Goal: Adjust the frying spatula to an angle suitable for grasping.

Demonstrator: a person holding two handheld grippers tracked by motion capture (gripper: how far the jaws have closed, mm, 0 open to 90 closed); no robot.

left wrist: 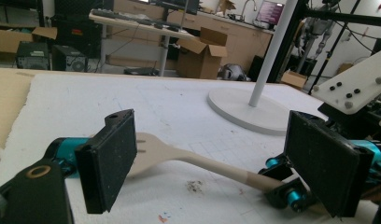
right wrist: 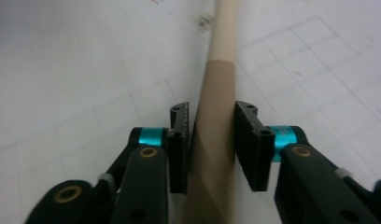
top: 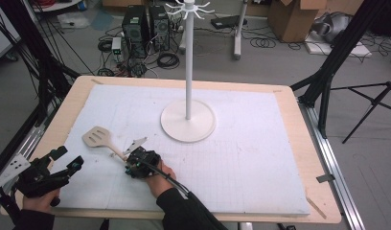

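beige spatula handle clamped between right tool jaws, on white mat.

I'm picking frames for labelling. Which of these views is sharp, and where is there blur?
High view: evenly lit and sharp, spatula clear. Left gripper view: spatula and stand base crisp, its own pads slightly soft. Right gripper view: spatula handle blurs close to the lens.
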